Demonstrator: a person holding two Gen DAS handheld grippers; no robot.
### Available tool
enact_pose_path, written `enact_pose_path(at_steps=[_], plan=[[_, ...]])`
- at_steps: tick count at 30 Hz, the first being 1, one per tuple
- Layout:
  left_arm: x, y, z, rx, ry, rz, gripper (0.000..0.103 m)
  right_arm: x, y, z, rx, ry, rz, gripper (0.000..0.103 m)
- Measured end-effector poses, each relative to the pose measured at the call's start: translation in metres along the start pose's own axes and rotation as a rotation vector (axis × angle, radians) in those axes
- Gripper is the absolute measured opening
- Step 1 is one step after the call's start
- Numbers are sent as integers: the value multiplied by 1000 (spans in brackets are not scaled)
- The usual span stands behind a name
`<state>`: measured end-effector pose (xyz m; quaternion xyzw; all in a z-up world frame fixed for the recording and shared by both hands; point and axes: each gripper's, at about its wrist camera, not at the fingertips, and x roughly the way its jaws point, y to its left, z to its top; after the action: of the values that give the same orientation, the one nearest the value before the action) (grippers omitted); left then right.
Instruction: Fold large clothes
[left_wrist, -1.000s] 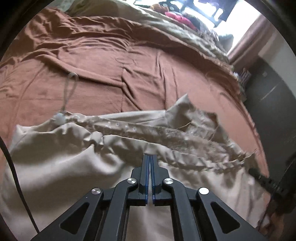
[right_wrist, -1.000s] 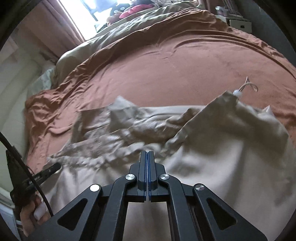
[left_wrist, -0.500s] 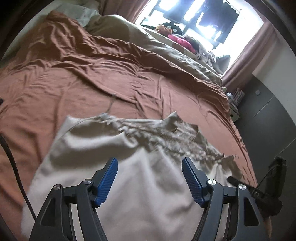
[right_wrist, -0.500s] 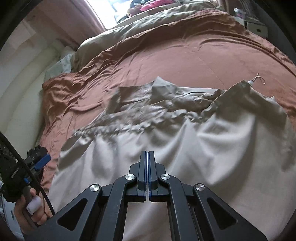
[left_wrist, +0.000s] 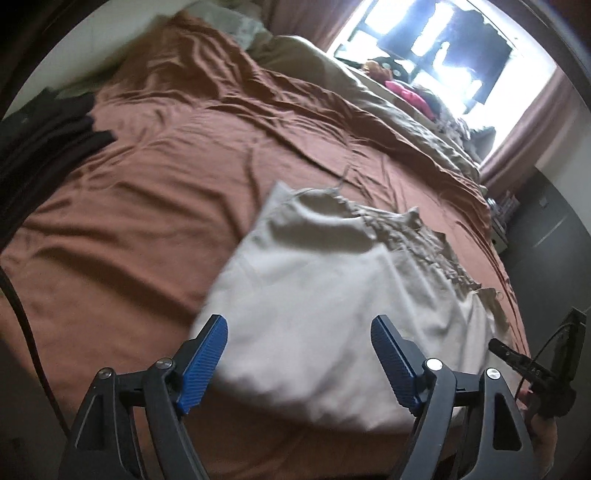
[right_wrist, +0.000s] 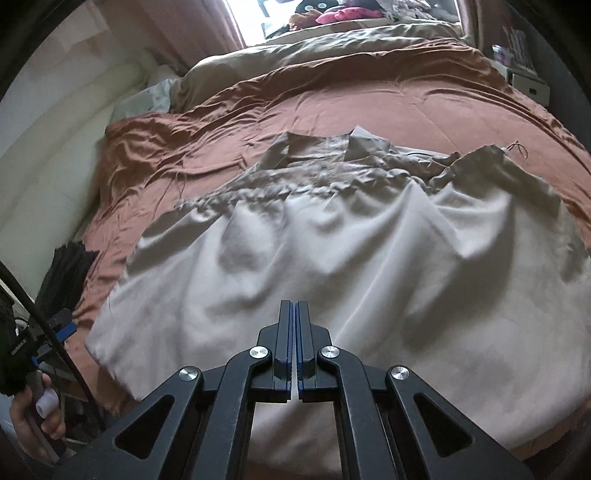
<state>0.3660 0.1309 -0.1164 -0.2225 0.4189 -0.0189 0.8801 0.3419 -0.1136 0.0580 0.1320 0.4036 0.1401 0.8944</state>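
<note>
A: Where is the garment?

B: The beige garment (right_wrist: 332, 266) lies spread on the brown bedspread (right_wrist: 369, 110), its gathered, crumpled edge on the far side and its smooth part near the cameras. A thin cord (right_wrist: 515, 146) sticks out at its far right corner.

A: And the grippers?

B: The left gripper (left_wrist: 297, 363) has just been opening; its blue pads (left_wrist: 205, 363) stand wide apart above the near edge of the cloth, with nothing pressed between them. The right gripper (right_wrist: 294, 345) has its fingers together. Whether a fold of cloth is pinched there I cannot tell; the tips cover that spot.

A: What is hard to read?

B: The left wrist view is blurred, so the cloth's near edge is smeared. A dark pile (left_wrist: 40, 144) at the far left is cut off by the lens rim. The person's hand (right_wrist: 33, 421) shows only partly at the lower left of the right wrist view.
</note>
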Motion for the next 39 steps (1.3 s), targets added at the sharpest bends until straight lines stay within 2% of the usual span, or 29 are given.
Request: enact_pose_path(at_steps=[3,4,5,6,7,8,12,17,18,20,21,22,23,27,30,34,39], plan=[[-8,21,-11,-40,-2,-7,82,-6,7,-15,-19,-26,-8,0],[-9,27,-14,-52,0,-7,83,-6,10,-22,-24,-28,-12,7],[-9,32,-17,-65,2,-7,84,-7,10,-25,-24,-27,-12,17],[-10,37,-19,-77,5,-10,84,-8,10,-30,-22,-27,-12,47],[-9,41,-21,-91,9,-16,84,-9,11,-34,-21,-32,-8,70],[-10,44,-24,-103,11,-22,84,-11,12,-38,-21,-35,-8,72],[-7,57,-32,-153,25,-59,83,-16,12,-50,-19,-27,-7,72],[4,63,-41,-202,43,-145,83,-21,10,-64,-18,3,-21,72],[9,64,-42,-206,51,-156,82,-23,11,-66,-17,9,-19,72],[22,66,-44,-224,84,-164,69,-24,14,-70,-29,20,-3,71],[26,66,-44,-234,96,-169,64,-25,15,-70,-37,21,0,64],[31,67,-45,-244,107,-178,57,-26,18,-71,-49,23,-2,50],[37,68,-46,-252,117,-181,54,-25,20,-71,-57,33,-7,46],[47,69,-46,-264,108,-183,52,-7,30,-68,-113,94,-39,44],[50,70,-44,-282,102,-183,49,14,31,-60,-127,121,-88,36],[51,73,-46,-296,84,-180,48,43,29,-36,-119,136,-114,22],[49,72,-47,-307,74,-166,48,78,19,0,-84,135,-138,13]])
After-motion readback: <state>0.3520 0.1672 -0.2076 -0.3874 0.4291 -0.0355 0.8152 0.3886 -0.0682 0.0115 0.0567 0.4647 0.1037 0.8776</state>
